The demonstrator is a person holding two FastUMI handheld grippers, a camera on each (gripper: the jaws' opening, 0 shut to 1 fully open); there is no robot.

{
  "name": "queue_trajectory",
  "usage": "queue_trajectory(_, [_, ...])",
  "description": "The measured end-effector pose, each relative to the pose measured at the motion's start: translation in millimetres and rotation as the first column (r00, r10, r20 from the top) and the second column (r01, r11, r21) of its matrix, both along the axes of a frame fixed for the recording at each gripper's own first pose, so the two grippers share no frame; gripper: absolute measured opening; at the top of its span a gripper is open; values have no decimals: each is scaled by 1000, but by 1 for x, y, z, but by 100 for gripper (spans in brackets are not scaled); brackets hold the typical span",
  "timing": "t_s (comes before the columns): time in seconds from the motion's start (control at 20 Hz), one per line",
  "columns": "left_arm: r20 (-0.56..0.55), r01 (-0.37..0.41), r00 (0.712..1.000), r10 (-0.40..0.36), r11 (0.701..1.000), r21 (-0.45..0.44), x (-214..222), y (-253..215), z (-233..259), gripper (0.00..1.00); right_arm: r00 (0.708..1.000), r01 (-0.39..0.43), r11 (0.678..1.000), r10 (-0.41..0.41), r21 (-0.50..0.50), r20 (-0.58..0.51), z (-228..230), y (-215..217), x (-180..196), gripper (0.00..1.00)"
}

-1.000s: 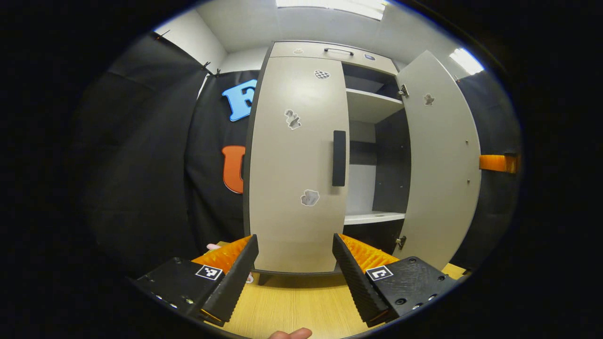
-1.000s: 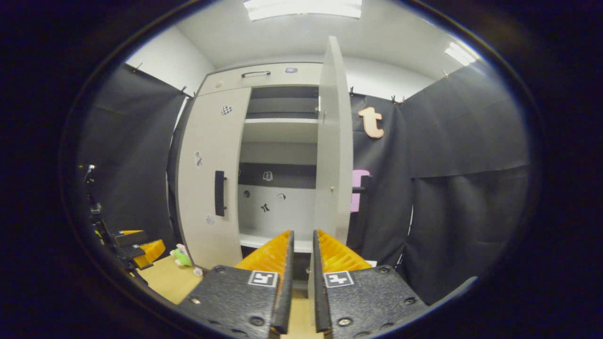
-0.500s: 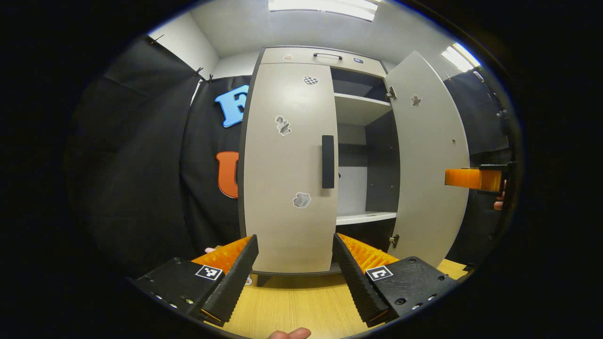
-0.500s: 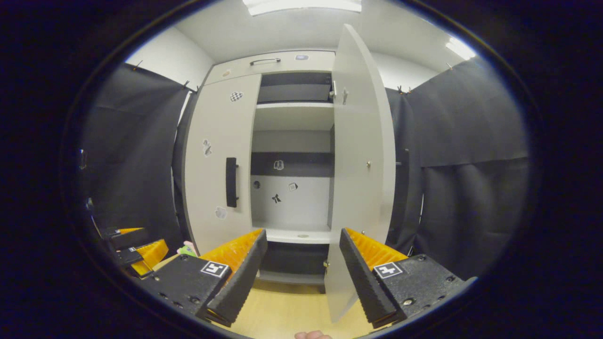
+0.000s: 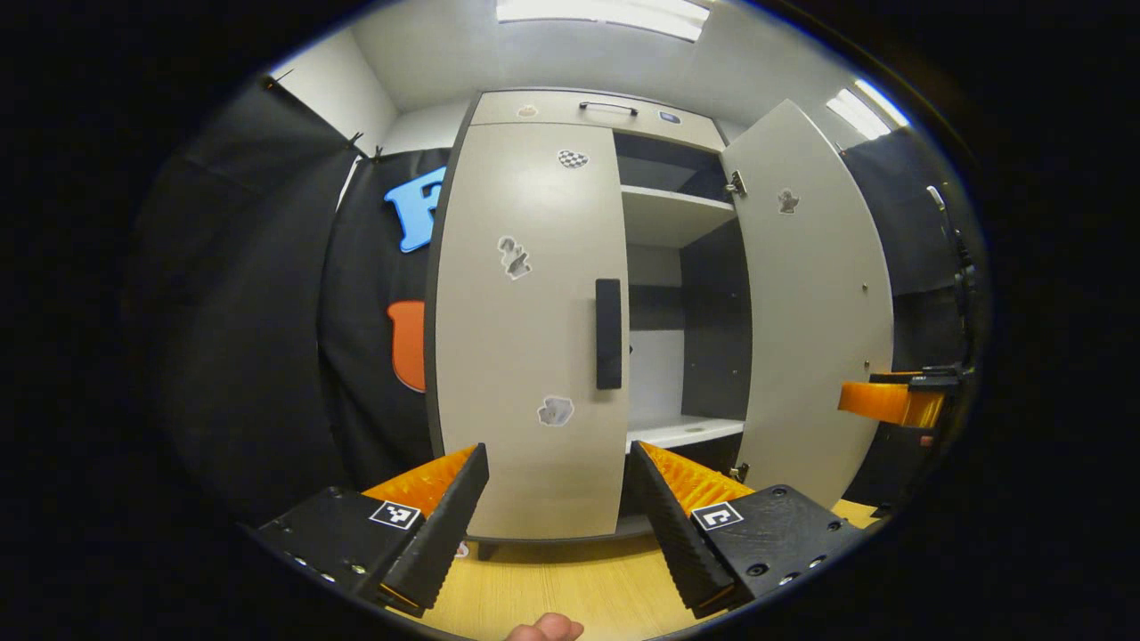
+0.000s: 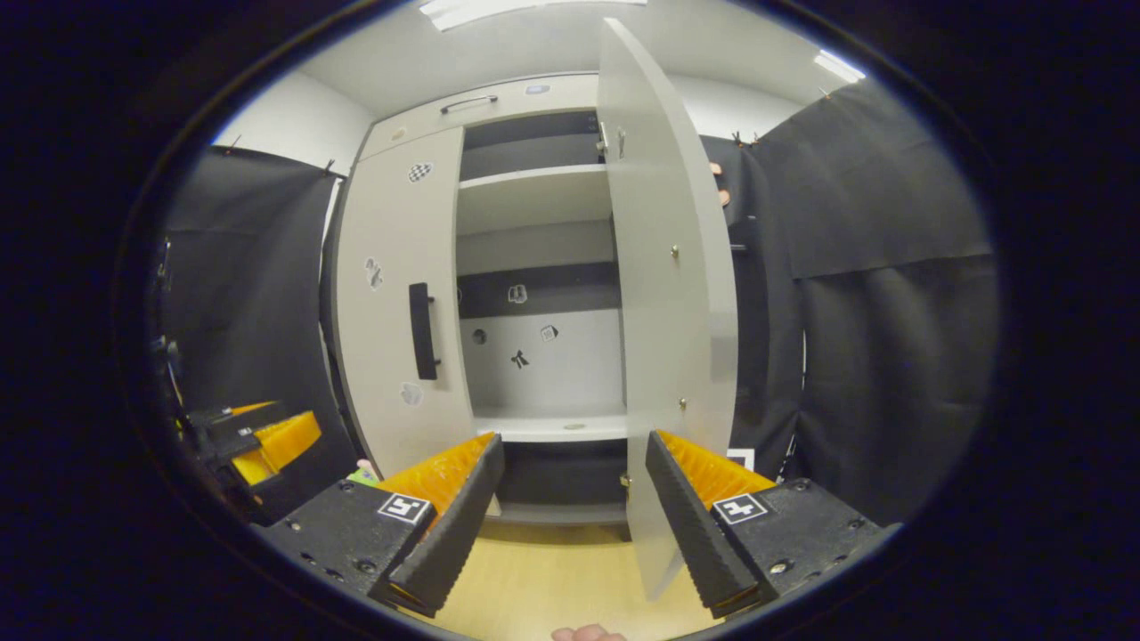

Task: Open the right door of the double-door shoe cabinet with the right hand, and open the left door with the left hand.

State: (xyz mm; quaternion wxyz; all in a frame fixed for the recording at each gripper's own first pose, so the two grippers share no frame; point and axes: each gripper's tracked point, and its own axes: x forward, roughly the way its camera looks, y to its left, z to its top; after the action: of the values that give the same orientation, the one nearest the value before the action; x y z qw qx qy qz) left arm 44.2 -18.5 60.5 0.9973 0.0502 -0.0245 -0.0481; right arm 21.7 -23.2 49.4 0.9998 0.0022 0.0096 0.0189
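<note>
1. Left gripper [image 5: 558, 499]: black body with orange ribbed finger pads, seen in the left gripper view. Its jaws stand wide apart and hold nothing. It hangs in front of the cabinet, clear of the door face, over the light wood-grain floor panel [image 5: 579, 583].

2. Right gripper [image 6: 574, 494]: same black-and-orange build, seen in the right gripper view. Its jaws are also spread wide and empty. The lower edge of the open door lies between its fingers in the view, but no pad touches it. The same gripper appears at the right edge of the left gripper view [image 5: 891, 401], apart from the door.

3. Right door [image 6: 668, 294]: flat pale-grey panel of the tall double-door shoe cabinet [image 5: 570, 111]. It stands swung out on its hinges, well away from the frame. The interior white shelves [image 6: 534, 191] and dark back strip are exposed. Judgement: this half of the task appears complete.

4. Left door [image 5: 525, 329]: matching pale-grey panel with small stickers. It lies flush in the frame, closed. Its black vertical bar handle [image 5: 608, 334] sits at the door's inner edge, untouched.

5. Remaining work, as a judgement: bring the left gripper forward and up to the black handle, close the fingers across it, then pull the left door out on its hinge.
</note>
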Motion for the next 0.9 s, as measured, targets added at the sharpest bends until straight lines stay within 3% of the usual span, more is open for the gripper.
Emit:
queue_trajectory(0.45, [55,97,994,-98,995,16,74,-65,67,96,999,23,999,-22,-29,37,7,-4,-14,100])
queue_trajectory(0.9, [-32,13,999,-14,1000,-13,165,-65,48,96,998,46,999,-46,1,40,5,-18,-21,100])
